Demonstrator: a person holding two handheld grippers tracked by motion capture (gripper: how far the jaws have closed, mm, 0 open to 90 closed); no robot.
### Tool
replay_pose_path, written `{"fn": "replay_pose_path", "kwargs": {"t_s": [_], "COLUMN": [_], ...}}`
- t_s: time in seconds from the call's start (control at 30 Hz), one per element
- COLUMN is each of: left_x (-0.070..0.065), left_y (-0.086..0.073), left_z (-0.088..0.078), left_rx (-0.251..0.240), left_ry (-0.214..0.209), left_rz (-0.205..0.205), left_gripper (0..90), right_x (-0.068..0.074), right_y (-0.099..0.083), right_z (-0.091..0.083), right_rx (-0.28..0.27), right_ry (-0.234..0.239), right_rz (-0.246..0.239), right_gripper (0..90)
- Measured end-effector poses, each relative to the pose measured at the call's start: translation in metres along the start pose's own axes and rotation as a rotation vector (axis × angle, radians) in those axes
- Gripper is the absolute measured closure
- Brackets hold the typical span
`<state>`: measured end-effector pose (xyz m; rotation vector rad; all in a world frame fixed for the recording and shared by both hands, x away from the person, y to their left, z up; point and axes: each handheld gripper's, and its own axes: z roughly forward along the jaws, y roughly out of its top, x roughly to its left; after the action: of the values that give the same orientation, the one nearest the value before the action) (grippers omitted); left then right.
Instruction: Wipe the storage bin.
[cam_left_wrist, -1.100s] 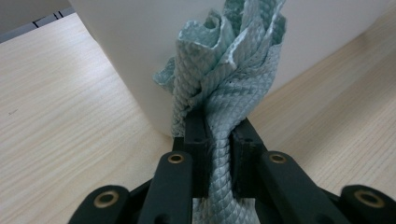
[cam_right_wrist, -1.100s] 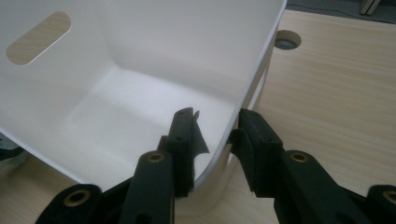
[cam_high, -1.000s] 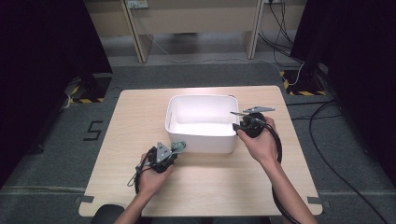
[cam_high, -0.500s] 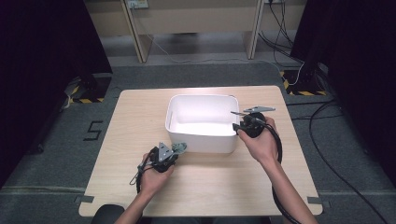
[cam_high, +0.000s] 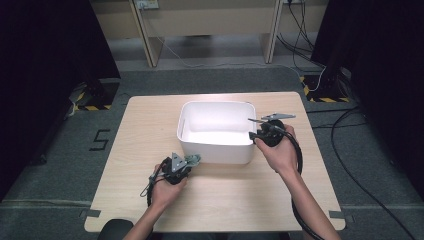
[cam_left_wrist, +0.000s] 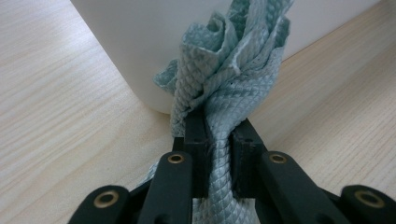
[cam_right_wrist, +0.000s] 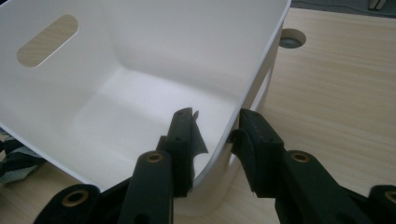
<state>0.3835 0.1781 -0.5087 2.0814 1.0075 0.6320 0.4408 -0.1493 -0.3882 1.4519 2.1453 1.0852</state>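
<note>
Grey-green quilted cloth is pinched between the pressed-together jaws of the left gripper, bunched and rising against the outer wall of the white bin. In the high view the cloth is seen just beside the bin's near left corner, above the wooden table. The bin's right wall is straddled by the right gripper, one jaw inside and one outside; whether the pads press on the wall cannot be told. The right gripper is held at the rim.
</note>
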Motion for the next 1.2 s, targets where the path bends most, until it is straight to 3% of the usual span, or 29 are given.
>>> {"fn": "replay_pose_path", "kwargs": {"t_s": [0.37, 1.2], "left_x": [0.002, -0.007], "left_y": [0.000, 0.011], "left_z": [-0.002, 0.005], "left_rx": [0.010, 0.054], "left_ry": [-0.003, -0.017], "left_rz": [-0.009, 0.017], "left_gripper": [79.2, 79.2], "right_x": [-0.006, -0.002], "right_y": [0.008, 0.010], "right_z": [0.009, 0.013], "right_rx": [-0.007, -0.010], "right_ry": [0.035, 0.005], "right_rz": [0.010, -0.015], "right_gripper": [68.1, 69.0]}}
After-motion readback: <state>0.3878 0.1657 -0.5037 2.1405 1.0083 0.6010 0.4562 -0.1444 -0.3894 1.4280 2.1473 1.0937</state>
